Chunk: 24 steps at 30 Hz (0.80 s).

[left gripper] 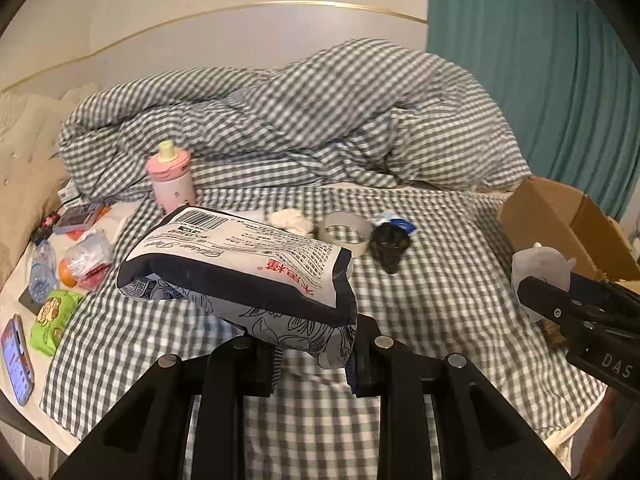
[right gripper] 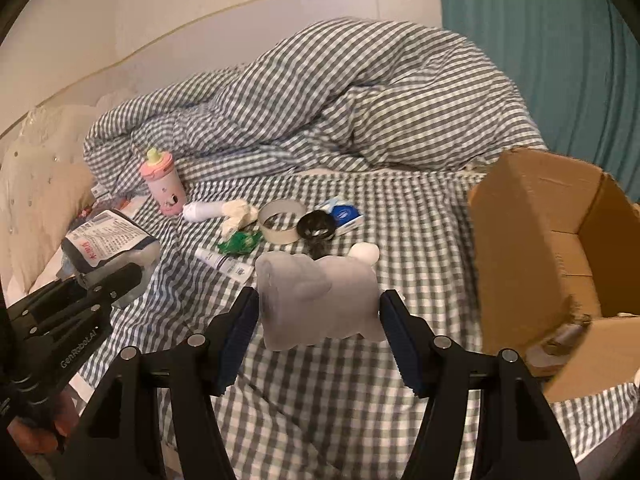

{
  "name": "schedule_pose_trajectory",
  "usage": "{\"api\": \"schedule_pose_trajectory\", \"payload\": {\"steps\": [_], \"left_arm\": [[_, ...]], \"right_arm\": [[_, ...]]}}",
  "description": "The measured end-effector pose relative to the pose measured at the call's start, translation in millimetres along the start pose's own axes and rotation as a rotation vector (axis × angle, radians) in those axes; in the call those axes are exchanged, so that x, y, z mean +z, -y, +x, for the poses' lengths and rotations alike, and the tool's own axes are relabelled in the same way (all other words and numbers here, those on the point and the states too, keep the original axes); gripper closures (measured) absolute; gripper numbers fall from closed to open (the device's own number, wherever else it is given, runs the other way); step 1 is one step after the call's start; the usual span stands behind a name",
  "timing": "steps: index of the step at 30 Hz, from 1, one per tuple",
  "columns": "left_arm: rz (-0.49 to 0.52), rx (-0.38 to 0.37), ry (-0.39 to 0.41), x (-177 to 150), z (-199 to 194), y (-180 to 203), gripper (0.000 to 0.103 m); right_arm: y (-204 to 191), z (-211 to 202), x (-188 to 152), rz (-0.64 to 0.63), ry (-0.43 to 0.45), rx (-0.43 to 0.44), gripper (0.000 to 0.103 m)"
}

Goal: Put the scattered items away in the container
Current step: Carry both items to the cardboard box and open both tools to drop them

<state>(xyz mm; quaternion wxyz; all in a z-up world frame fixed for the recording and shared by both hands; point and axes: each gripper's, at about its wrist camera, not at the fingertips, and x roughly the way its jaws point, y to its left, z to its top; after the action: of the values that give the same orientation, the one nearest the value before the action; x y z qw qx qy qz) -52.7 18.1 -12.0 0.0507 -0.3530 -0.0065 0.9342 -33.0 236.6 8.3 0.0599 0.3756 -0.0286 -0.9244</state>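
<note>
Carrying both loads toward cardboard box [right gripper: 560, 264] at bed's right edge: left claw [left gripper: 312, 364] clamped on tissue pack [left gripper: 240, 276], right claw [right gripper: 320, 340] clamped on translucent pouch [right gripper: 320, 300], both held off checked sheet [right gripper: 320, 408]; clear box's near wall before releasing inside.

A crumpled checked duvet [left gripper: 320, 120] lies on the bed; a teal curtain [left gripper: 540, 72] hangs behind it.
</note>
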Motion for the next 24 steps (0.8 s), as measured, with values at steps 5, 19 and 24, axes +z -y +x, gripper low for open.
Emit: {"api": "schedule_pose_trajectory", "payload": {"steps": [5,19,24], "left_arm": [[0.055,-0.052,0.017,15.7,-7.4,43.4,0.079],[0.291,-0.355,0.068,72.3,-22.2,243.7,0.079],[0.342,-0.447,0.046,75.9,-10.3,303.2,0.079]], "right_arm": [[39.4,-31.8,12.3,0.038,0.038,-0.058,0.041],[185.2,-121.1,48.3,0.182,0.137,-0.345,0.041],[221.6,-119.5,47.5,0.203,0.123,-0.4,0.041]]}}
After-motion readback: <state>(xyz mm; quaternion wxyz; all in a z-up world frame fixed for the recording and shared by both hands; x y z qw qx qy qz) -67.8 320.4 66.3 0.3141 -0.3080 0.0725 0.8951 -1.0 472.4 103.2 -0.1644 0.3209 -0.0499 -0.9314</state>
